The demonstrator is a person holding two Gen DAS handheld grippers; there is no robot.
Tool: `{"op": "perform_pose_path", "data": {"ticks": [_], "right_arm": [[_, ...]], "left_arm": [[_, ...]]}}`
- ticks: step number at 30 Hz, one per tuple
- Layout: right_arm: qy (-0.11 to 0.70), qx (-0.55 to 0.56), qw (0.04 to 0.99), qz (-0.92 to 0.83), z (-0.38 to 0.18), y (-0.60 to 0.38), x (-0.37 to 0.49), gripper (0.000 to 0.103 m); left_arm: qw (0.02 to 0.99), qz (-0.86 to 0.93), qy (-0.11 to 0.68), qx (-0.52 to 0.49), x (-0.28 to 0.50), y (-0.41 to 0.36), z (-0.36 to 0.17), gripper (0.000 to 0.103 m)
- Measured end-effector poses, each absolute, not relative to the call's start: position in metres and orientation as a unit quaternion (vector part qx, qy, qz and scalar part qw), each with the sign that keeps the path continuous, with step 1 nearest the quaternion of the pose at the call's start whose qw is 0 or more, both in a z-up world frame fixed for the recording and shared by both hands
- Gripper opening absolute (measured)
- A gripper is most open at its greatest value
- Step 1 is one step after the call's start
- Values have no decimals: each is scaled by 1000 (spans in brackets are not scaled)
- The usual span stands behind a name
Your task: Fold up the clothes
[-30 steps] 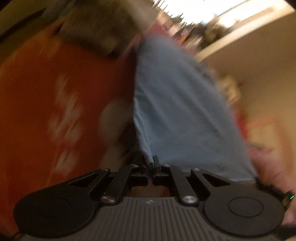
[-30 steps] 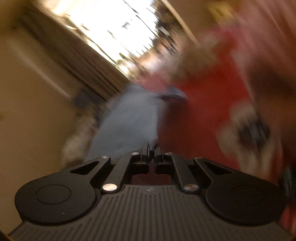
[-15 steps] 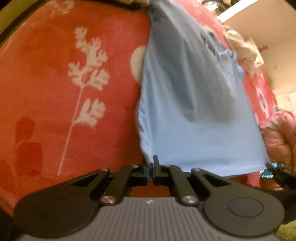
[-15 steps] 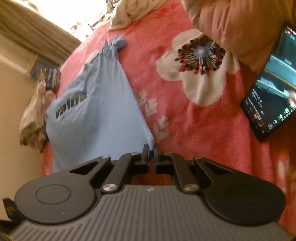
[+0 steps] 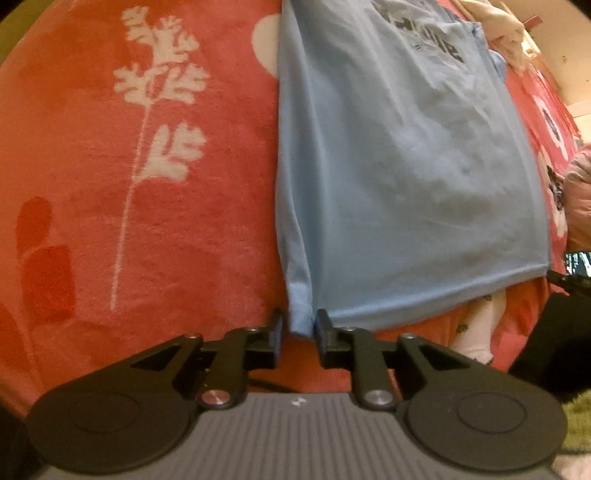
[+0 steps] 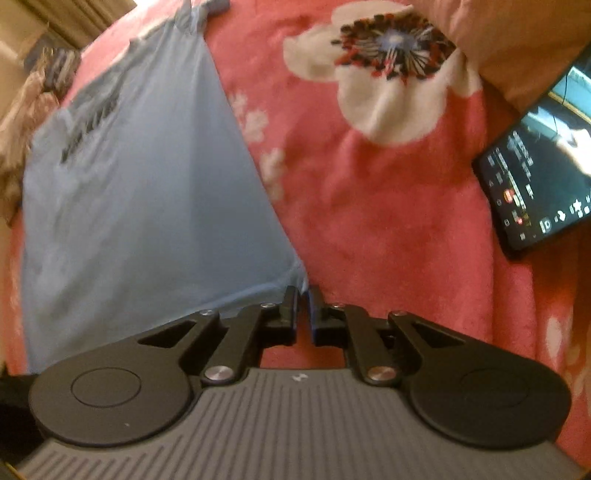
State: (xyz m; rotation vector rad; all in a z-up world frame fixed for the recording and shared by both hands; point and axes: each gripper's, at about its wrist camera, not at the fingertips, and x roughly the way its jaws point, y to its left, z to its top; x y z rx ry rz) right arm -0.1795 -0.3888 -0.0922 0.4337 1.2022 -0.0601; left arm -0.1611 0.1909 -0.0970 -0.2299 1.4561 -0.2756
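Note:
A light blue T-shirt [image 5: 406,166] with dark lettering lies spread flat on a red floral blanket [image 5: 110,184]. My left gripper [image 5: 298,321] is at the shirt's near left hem corner, jaws parted a little with the bunched corner loose between them. In the right wrist view the same shirt [image 6: 140,177] stretches away to the left. My right gripper [image 6: 302,299] is at the near right hem corner, jaws slightly apart, the cloth tip between them.
A lit phone [image 6: 543,147] lies on the blanket [image 6: 369,203] to the right, with a pinkish pillow [image 6: 517,33] behind it. A pile of other clothes [image 6: 22,110] sits at the far left. The phone's edge [image 5: 580,262] also shows in the left wrist view.
The shirt was held up and swung; it now lies flat on the blanket. Both grippers have come down to the hem corners and their jaws have parted, the left one more.

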Motion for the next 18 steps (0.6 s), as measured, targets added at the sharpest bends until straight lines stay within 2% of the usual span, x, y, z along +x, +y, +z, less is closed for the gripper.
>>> {"op": "perform_pose_path", "data": {"ticks": [4,9,13,18], "right_arm": [[554,183,810,-49,-76,-401,-194,7],[489,150,859,-30,-33,-399,-180,7],[451,111,885,21,-18,-369,-131,7],[431,130,892,48,-17,-354,-51,7]], "left_arm": [[751,-111,644,-91,-164,214,-73,35],[789,-111,595,-104,-141,228,-37,35],[819,-140,547,-101,-92,197,-27,36],[837,-180,506,-105,-14,133,-35,38]]}}
